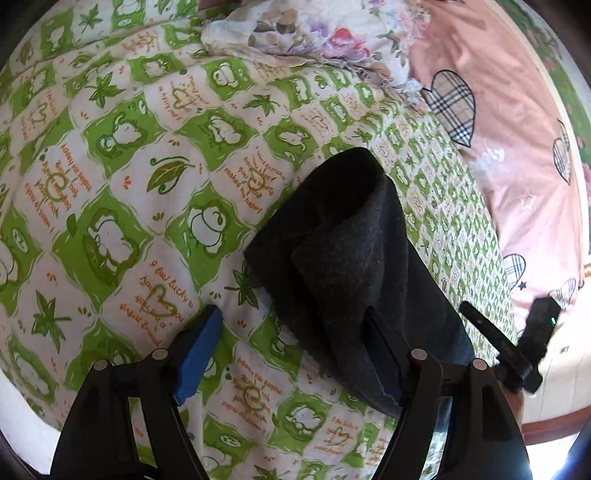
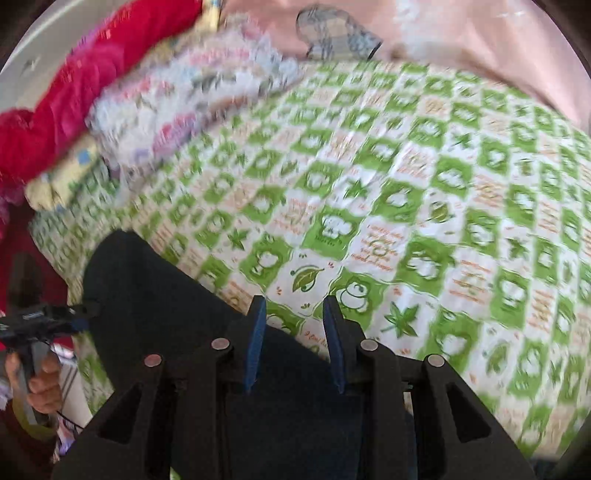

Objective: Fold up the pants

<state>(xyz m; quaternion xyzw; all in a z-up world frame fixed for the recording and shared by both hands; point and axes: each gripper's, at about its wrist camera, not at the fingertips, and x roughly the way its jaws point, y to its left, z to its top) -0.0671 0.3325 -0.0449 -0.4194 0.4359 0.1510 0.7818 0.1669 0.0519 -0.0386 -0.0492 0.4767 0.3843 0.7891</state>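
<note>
The dark grey pants hang bunched over the right finger of my left gripper, above the green and white quilt. That gripper's jaws stand wide apart; the cloth drapes over one blue pad and is not pinched. In the right wrist view the pants spread from the left and run under my right gripper, whose jaws are partly apart with the cloth's edge low between them. The left gripper also shows in the right wrist view, held by a hand.
A floral cloth and a pink sheet with plaid hearts lie at the bed's far side. A red fuzzy blanket lies at the far left. The right gripper's body shows at the right edge of the left wrist view.
</note>
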